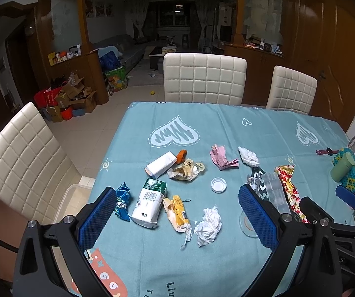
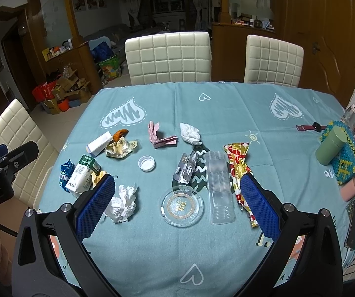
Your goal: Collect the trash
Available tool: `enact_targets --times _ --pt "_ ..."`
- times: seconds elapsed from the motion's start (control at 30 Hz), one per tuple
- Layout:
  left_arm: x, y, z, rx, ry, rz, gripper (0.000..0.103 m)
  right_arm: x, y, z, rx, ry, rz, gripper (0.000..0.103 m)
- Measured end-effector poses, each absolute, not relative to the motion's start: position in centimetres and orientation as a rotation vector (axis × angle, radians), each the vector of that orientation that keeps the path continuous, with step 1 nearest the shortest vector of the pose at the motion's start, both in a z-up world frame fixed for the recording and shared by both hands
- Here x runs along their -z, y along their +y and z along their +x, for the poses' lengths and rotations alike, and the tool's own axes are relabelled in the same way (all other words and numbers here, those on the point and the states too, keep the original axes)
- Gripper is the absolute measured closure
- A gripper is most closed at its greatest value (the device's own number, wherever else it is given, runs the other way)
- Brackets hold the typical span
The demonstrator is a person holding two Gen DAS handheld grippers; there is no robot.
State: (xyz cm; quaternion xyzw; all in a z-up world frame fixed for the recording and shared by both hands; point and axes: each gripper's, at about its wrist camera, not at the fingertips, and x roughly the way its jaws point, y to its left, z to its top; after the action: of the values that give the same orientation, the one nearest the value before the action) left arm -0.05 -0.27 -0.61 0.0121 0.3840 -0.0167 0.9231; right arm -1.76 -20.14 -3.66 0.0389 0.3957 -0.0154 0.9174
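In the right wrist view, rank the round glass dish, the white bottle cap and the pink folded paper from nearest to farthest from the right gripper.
From the right gripper:
1. Glass dish, right between the open fingers.
2. White bottle cap, farther up the table, slightly left.
3. Pink folded paper, beyond the cap, toward the chairs.

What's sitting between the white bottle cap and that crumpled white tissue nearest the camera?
Nothing: bare tablecloth separates the cap from the tissue, clearest in the right wrist view.

Desk cloth: teal, white hearts
Wrapper: red-gold pattern
Tissue: white
Chairs: cream, quilted
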Motion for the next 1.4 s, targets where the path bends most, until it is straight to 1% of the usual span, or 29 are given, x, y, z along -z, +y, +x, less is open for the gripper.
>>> enact_targets --times 1.4 --pt "0.87 -0.50 -0.43 0.037 0.796 0.021 0.007 4.02 -20.08 -1.75 0.031 0.817 0.084 0.003"
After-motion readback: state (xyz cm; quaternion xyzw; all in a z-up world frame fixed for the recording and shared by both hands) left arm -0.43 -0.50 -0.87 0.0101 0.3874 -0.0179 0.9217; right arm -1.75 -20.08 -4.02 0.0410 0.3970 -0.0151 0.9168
